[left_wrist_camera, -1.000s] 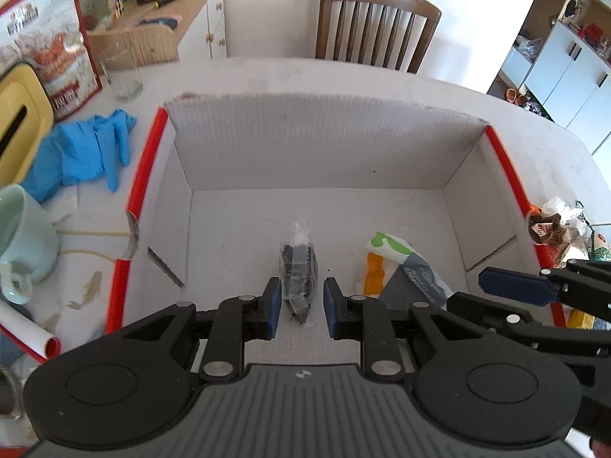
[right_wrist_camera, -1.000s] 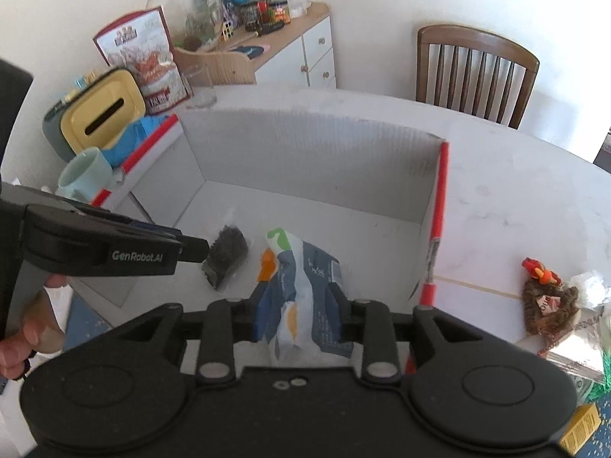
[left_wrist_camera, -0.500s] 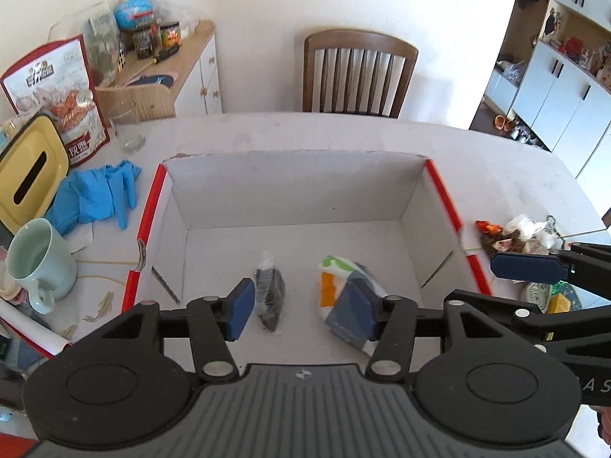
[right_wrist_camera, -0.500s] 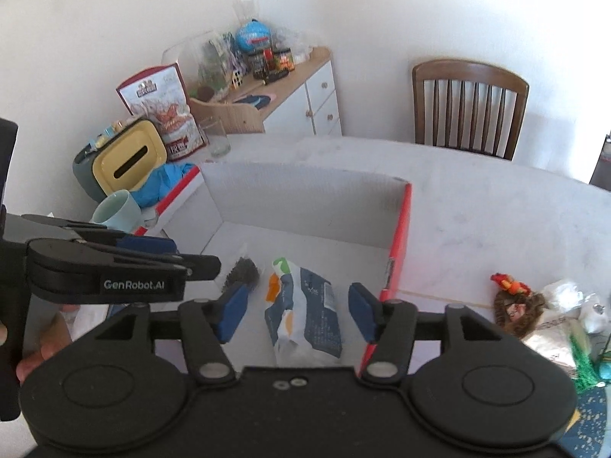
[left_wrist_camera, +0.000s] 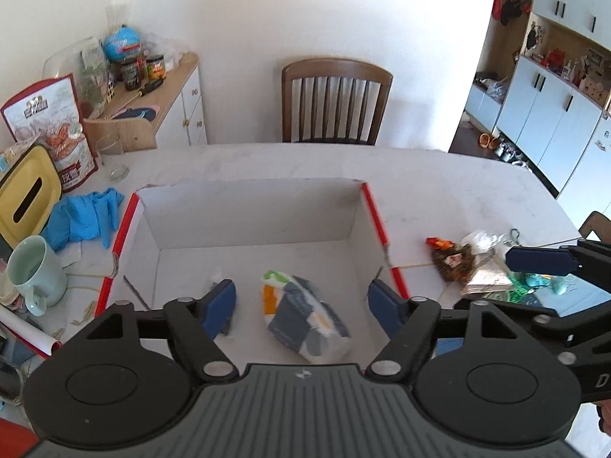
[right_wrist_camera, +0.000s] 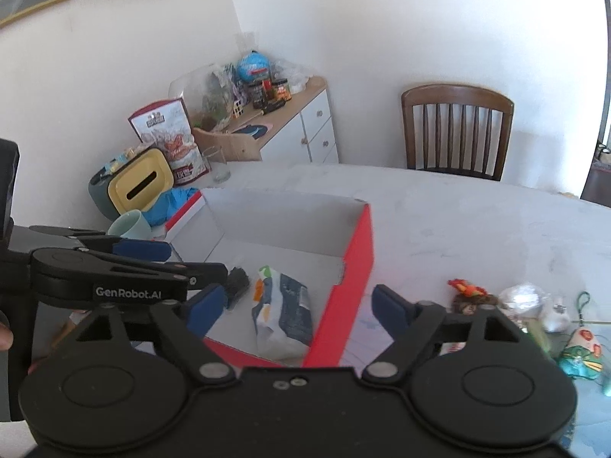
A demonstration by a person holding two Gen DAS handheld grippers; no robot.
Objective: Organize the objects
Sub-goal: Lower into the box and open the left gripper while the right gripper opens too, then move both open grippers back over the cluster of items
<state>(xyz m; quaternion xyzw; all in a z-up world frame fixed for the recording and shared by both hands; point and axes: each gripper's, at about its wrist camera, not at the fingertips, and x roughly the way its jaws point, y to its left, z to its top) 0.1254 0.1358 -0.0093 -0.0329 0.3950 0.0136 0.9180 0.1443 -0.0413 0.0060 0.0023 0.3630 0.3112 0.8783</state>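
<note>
Clutter (right_wrist_camera: 527,316) still to be boxed lies on the tabletop's right edge, nearest the right gripper (right_wrist_camera: 292,307); both it and the left gripper (left_wrist_camera: 301,303) have just been opening, empty, above the box (left_wrist_camera: 372,213).

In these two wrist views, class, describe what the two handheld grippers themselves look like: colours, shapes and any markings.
Both are matt black plastic. The left gripper and right gripper each have two angular linkage fingers tipped with blue pads, silver pivot pins, and two round black discs at the base. The left one's base is ribbed grey. Seen from the right wrist camera, its side reads "GenRobot.AI" in white lettering.
</note>
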